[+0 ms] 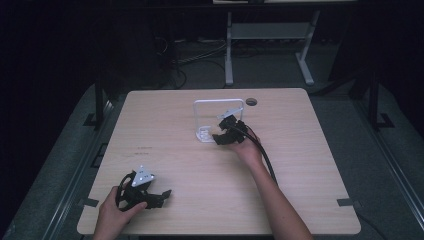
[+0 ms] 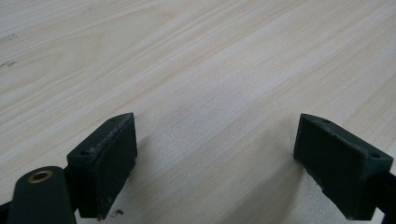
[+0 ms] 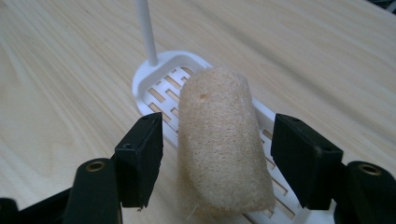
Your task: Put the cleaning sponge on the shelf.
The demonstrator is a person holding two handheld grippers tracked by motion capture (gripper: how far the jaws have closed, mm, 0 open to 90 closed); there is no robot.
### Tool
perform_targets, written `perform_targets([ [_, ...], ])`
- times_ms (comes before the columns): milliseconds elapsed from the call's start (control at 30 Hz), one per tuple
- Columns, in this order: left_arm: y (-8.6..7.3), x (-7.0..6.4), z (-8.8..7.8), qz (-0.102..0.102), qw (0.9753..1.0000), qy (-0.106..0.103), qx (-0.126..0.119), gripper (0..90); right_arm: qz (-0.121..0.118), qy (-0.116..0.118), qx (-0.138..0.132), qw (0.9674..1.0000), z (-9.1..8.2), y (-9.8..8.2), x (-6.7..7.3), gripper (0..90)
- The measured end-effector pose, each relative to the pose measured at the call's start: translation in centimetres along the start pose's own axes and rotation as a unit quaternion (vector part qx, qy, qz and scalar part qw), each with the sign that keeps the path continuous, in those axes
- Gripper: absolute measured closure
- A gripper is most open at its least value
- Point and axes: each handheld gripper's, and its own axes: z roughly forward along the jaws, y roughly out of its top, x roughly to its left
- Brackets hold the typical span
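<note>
Over rack: right gripper fingers straddle sponge.

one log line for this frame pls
left gripper: open, idle on table | right gripper: open, jaws straddling loofah on white rack

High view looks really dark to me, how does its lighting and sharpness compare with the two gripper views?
High view: dim, the surroundings nearly black, the table lit and small things soft. Left gripper view: bright, even light, a soft shadow between the open jaws. Right gripper view: bright, the loofah sponge sharp, the white rack behind it slightly soft.
</note>
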Motion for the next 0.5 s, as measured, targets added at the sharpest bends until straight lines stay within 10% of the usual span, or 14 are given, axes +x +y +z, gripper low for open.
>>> perform_targets([
  [500,0.0,0.0,0.0,0.001,1.0,0.0,0.001,12.8,-0.004,0.014,-0.026,0.9996,-4.1,-1.3,0.3,54.1],
])
